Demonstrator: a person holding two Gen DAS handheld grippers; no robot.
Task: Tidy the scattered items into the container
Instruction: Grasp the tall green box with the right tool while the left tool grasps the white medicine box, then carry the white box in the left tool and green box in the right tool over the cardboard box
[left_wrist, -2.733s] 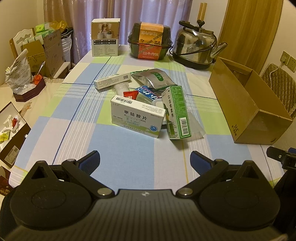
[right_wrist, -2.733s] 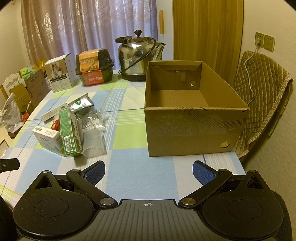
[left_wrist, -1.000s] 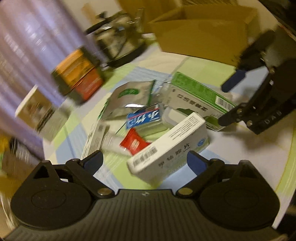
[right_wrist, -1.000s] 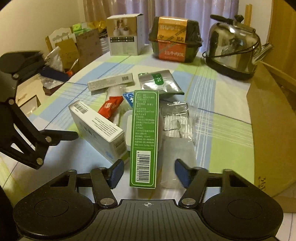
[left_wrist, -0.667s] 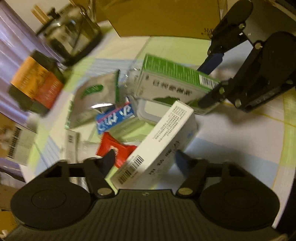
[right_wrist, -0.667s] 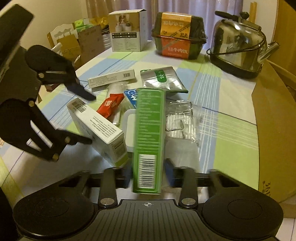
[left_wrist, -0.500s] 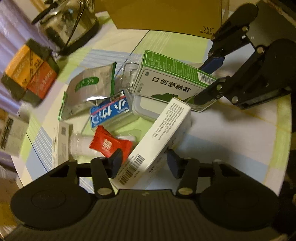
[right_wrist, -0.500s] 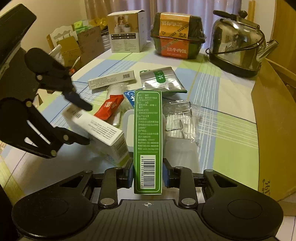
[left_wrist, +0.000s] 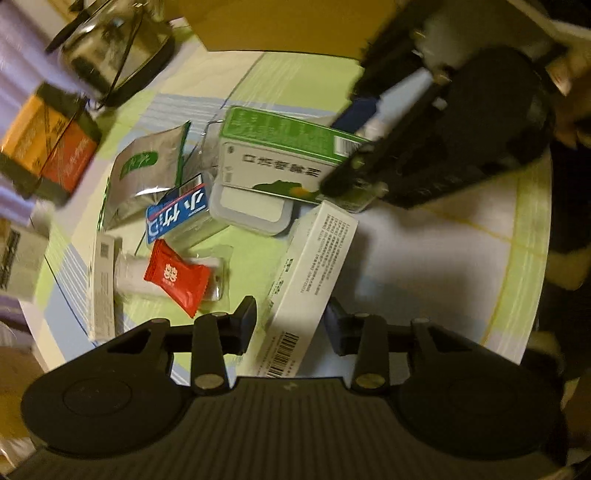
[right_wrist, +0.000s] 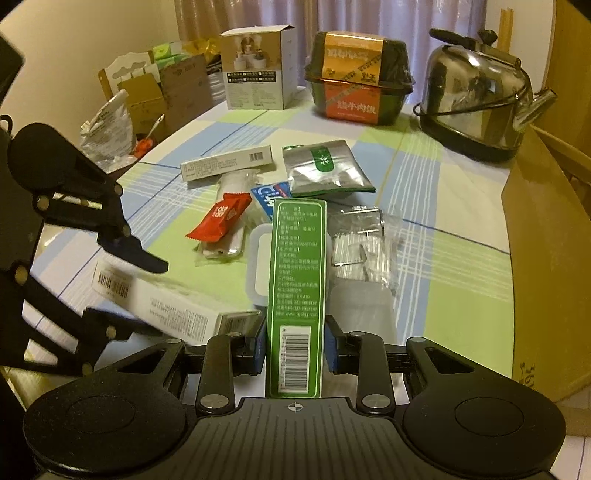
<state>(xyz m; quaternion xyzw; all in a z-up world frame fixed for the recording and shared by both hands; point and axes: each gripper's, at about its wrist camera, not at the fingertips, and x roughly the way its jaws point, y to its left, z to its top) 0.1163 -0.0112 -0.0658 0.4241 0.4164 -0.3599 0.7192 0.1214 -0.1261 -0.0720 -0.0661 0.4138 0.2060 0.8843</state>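
- Between the left gripper's (left_wrist: 290, 323) closed-in fingers sits a long white cardboard medicine box (left_wrist: 310, 280), seemingly pinched near its barcode end, long axis running away toward the pile; an end-heavy hold may let it droop.
- Up against the right gripper's (right_wrist: 293, 350) pads, a narrow green carton (right_wrist: 297, 291) is clamped, pointing straight ahead; lifting could drag the clear plastic bag (right_wrist: 364, 245) just beside it. The brown cardboard box (right_wrist: 543, 236) waits at right.

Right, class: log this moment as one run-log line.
left gripper: shut on white medicine box | right gripper: shut on green box | cardboard box: awaiting items
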